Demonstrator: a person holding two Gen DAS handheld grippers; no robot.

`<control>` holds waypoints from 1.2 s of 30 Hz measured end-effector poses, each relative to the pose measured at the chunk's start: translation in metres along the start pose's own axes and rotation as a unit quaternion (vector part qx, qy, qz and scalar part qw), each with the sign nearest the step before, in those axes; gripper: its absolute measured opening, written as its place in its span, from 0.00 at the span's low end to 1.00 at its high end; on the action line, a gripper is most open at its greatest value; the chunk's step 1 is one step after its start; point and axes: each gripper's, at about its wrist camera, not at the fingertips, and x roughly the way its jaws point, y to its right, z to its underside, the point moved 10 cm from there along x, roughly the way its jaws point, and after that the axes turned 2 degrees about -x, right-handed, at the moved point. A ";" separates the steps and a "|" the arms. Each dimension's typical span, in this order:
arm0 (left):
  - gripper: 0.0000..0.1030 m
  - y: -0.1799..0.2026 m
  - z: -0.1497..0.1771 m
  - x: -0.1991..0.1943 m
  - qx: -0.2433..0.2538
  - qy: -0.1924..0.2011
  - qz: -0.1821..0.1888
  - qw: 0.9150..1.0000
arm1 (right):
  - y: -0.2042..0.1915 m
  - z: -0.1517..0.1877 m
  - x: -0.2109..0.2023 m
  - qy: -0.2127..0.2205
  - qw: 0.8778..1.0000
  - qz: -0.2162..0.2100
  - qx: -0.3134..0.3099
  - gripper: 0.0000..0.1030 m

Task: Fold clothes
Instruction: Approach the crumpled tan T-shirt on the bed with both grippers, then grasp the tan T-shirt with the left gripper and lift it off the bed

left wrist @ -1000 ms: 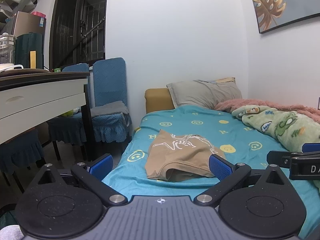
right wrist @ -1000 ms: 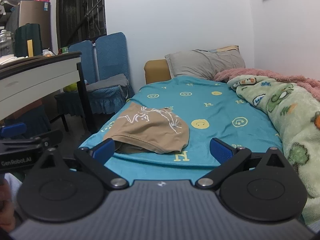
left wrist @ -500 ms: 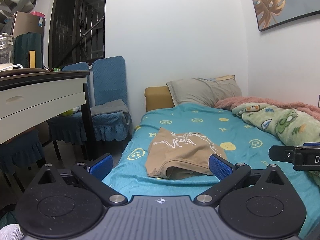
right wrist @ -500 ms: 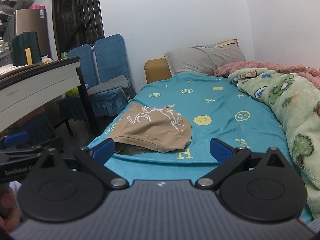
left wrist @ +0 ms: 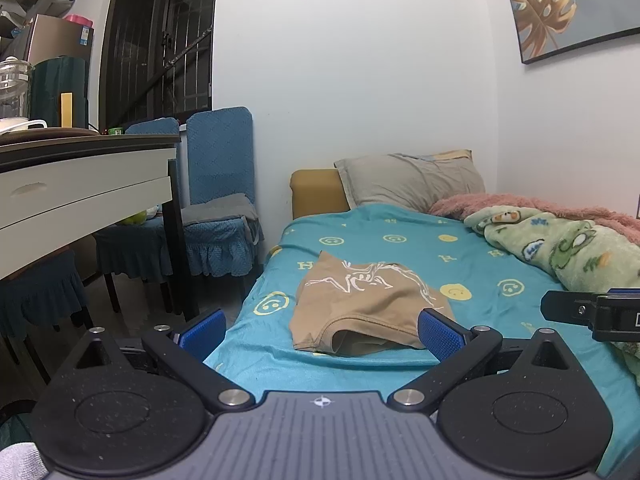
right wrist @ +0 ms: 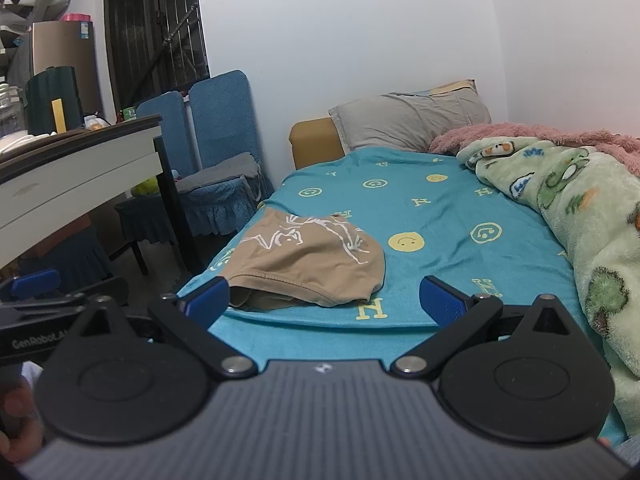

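Teal bedsheet (right wrist: 440, 216) carries tan shirt (right wrist: 312, 260) beside green blanket (right wrist: 580, 216).

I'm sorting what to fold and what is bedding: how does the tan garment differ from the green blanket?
The tan garment is one plain colour with a white line print; the green blanket carries cartoon frogs. The tan garment lies fairly flat near the bed's left edge, while the green blanket is bunched in a heap along the right side. The garment looks thin and smooth, the blanket fluffy. Both rest on the teal sheet, untouched by either gripper.
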 end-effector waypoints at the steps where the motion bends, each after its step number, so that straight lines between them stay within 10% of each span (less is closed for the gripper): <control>1: 1.00 0.001 0.000 0.000 0.001 0.001 0.001 1.000 | 0.000 0.000 0.000 0.000 1.000 0.000 0.000 1.00; 19: 1.00 0.007 0.006 0.018 0.018 -0.024 -0.011 0.999 | 0.004 -0.007 -0.001 -0.004 0.999 -0.007 0.031 1.00; 29: 1.00 0.003 0.024 0.158 0.047 -0.177 -0.053 0.982 | 0.034 -0.087 0.035 -0.005 0.997 0.006 0.073 1.00; 36: 1.00 0.002 0.060 0.242 0.084 -0.239 -0.061 0.965 | 0.045 -0.077 0.093 -0.014 0.996 0.014 0.081 1.00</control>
